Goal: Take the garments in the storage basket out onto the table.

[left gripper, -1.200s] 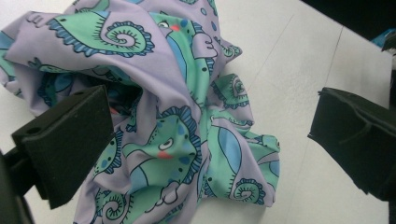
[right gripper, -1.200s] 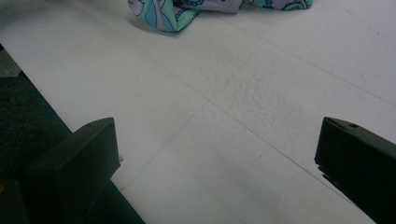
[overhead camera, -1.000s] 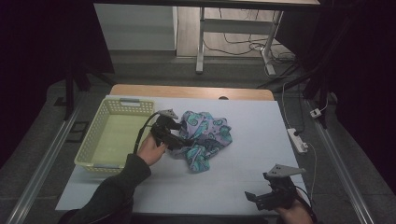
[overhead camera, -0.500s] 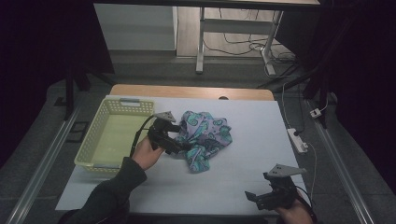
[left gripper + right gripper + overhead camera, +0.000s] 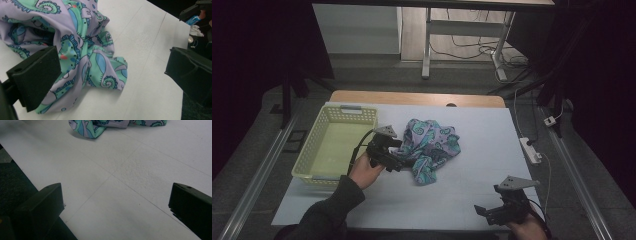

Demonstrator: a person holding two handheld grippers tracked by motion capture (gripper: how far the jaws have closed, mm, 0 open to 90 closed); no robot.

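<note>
The patterned cloth (image 5: 429, 145) is found crumpled on the white bench (image 5: 462, 195), just beside the yellow basket (image 5: 332, 145) on the side away from its handle end. In the high view, the left claw (image 5: 398, 156) is seen at the cloth's basket-side edge, between basket and cloth. The contact is clarified by the left gripper view: the jaws are spread wide, one jaw lying against the cloth (image 5: 82, 50) and the other well clear of it over bare bench, so nothing is gripped. In the high view the bunched cloth is seen with its long axis running from the far corner beside the basket toward the near bench edge, ending in a narrow lobe. That lobe (image 5: 87, 130) is shown in the right gripper view, far ahead of the right claw (image 5: 115, 202), whose jaws are spread apart over bare bench
</note>
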